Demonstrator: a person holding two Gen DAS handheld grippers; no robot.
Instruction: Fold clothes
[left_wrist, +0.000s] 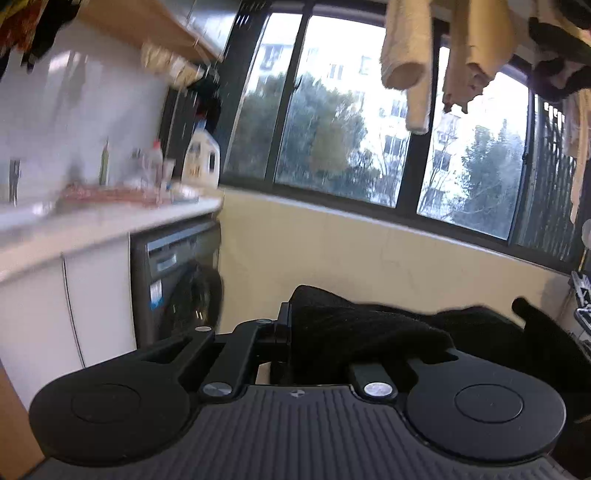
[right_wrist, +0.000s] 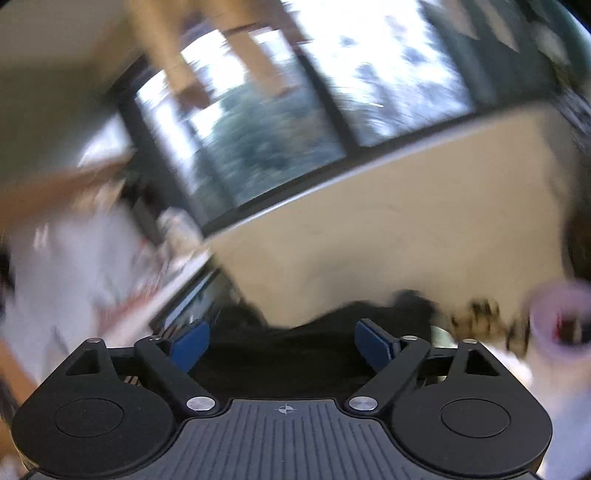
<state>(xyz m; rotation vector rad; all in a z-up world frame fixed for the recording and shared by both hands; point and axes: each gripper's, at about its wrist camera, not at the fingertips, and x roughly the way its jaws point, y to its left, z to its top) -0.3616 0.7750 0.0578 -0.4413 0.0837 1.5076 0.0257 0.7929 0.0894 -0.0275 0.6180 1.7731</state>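
In the left wrist view a black garment (left_wrist: 369, 328) drapes over my left gripper (left_wrist: 295, 332), whose jaws are shut on a fold of it; the cloth hides the fingertips and trails off to the right. The right wrist view is blurred. My right gripper (right_wrist: 282, 345) stands wide open, its blue pads (right_wrist: 190, 345) far apart. The black garment (right_wrist: 288, 354) lies just below and ahead of the gap, and neither pad presses on it.
A white counter (left_wrist: 92, 225) with bottles and a jug runs along the left, with a front-loading washing machine (left_wrist: 177, 280) under it. A yellow wall (left_wrist: 369, 251) and large windows lie ahead. Beige laundry (left_wrist: 410, 62) hangs overhead. A pale cup-like object (right_wrist: 561, 321) sits at the right.
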